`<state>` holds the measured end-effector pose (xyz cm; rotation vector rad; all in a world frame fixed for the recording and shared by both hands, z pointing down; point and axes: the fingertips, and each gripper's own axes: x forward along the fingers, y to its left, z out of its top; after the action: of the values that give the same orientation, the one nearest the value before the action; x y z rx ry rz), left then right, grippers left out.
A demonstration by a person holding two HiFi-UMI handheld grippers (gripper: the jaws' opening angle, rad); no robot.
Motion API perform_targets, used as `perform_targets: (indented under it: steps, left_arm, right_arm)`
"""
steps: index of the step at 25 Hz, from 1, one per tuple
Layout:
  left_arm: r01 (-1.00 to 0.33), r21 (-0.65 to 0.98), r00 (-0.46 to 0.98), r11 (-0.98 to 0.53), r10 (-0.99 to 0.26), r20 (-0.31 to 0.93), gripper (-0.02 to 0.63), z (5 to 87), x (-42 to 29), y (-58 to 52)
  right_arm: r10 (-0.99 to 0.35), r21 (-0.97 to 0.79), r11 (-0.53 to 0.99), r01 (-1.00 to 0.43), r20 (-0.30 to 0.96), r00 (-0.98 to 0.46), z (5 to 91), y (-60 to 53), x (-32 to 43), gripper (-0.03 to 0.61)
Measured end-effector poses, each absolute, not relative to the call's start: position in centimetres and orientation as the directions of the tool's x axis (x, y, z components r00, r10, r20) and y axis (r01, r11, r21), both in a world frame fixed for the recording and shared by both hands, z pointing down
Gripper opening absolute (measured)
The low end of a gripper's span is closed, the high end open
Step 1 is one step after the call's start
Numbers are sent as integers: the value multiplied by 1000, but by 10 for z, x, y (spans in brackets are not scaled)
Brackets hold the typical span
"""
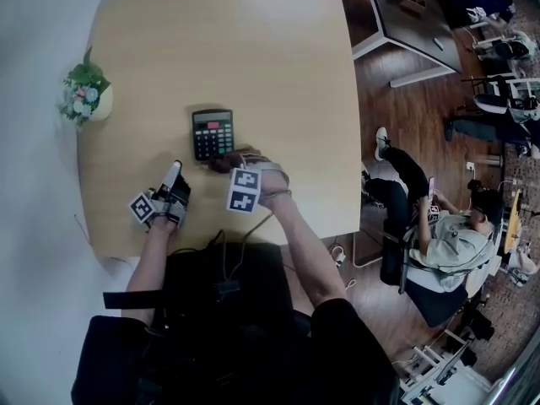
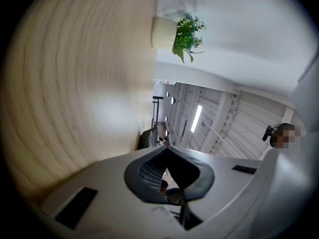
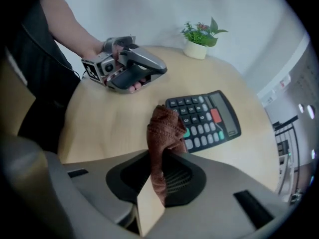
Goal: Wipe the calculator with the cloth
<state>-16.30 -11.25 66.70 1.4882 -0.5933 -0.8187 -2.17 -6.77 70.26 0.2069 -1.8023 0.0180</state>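
Open table (image 1: 253, 49) beyond calculator (image 1: 212, 133), plant (image 1: 83, 92) aside

The person wears a black short-sleeved top (image 1: 228, 327). The left hand-held gripper (image 1: 174, 174) and the right hand-held gripper (image 1: 229, 164) each have a smooth grey shell, dark ribbed pads (image 3: 175, 176) and a white cube (image 1: 244, 191) printed with black square markers. A thin dark cable (image 1: 246, 236) trails from the right one.

calculator (image 3: 219, 108) edge hidden (by cloth (image 3: 163, 128)), print unreadable

Nubbly brown cloth (image 3: 162, 129), matt wood-grain table (image 1: 253, 49) (plastic calculator (image 1: 212, 133))
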Motion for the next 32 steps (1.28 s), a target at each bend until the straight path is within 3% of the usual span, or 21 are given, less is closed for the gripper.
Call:
perform_targets:
  steps: [3,7,10,14,17,22,25,29,32]
  left_arm:
    - [117,988,628,-96,-764,-149,6,665,-160,-112]
    - [64,981,748,-183,-642,-168,-6,652,-130,-103]
    - [27,979,788,-202,-598,-145,2,650,-106,-107]
    - [17,994,778,-112,-623,-83,9,667,-95,-119]
    - [38,995,764,-91,-640,-88,9,668,-91,-123]
    - [51,994,758,-99,-645,-103,9,668,-85,-125]
    - [51,993,760,-105,-641,-107,9,668,-85,-126]
    - [60,992,759,-107,-641,-115,11,667,-85,-127]
    - [61,993,758,-103,-642,-113,11,669,-86,-125]
  right_arm:
    - [-132,34,955,-294,937,-322,679,-87,-17,67]
    - [-464,293,822,-489,842,-275,634,-181,-2,67]
    - [-543,392,794,-465,801,-253,635,-212,-14,67]
    - [-413,356,896,-266,888,-204,678,-174,-32,67]
    - [-349,310,928,-209,918,-189,693,-126,-35,67]
    - [-134,82,973,-217,962,-238,711,-50,-37,67]
    - [-76,-98,907,-409,919,-388,697,-56,-27,67]
    - [-388,-237,569,-788,767,-511,646,-164,23,67]
    - [-586,-307,382,-872,649,-485,635,-237,45,67]
